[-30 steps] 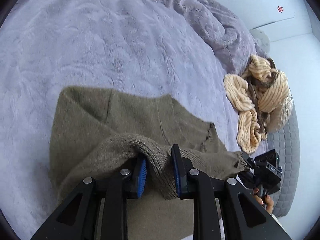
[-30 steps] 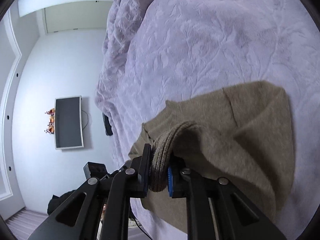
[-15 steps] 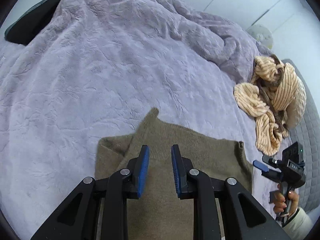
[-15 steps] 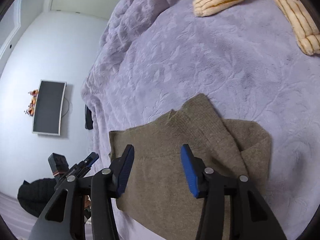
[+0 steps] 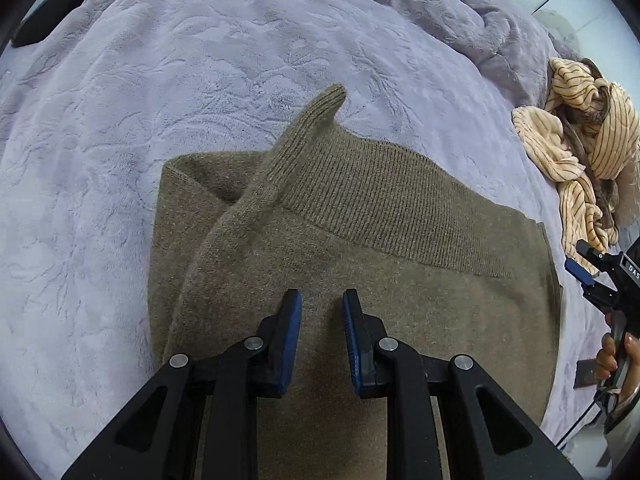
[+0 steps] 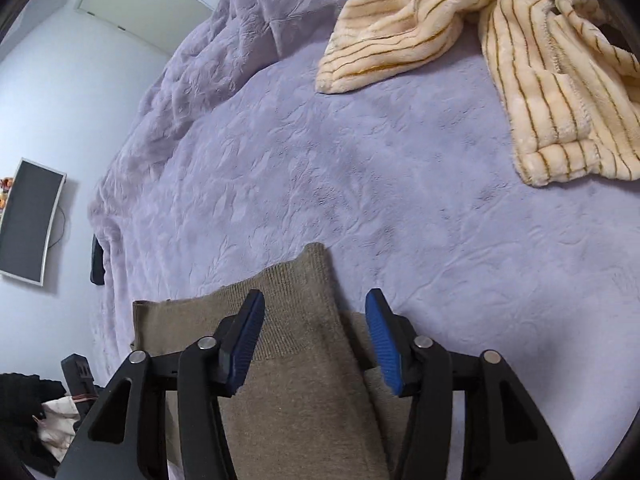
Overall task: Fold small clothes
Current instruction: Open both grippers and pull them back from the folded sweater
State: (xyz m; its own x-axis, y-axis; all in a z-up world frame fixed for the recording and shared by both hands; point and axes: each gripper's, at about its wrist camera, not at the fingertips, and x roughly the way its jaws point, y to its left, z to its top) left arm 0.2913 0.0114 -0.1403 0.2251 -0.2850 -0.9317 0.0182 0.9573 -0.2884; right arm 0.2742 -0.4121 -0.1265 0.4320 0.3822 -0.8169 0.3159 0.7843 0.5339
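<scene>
Released sweater (image 5: 360, 264), near edge cropped

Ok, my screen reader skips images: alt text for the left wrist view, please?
Open left tongs hover over a folded olive-brown sweater on a lavender blanket. A crumpled cream striped garment lies far right.

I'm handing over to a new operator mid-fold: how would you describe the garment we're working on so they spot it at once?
Start from the lilac bedspread covering the bed. The olive-brown knit sweater lies flat on it, directly under the open left gripper and right gripper, one ribbed cuff poking out beyond it. Unlike the crumpled cream striped fleece garment further off, it is plain, dark and partly folded.
</scene>
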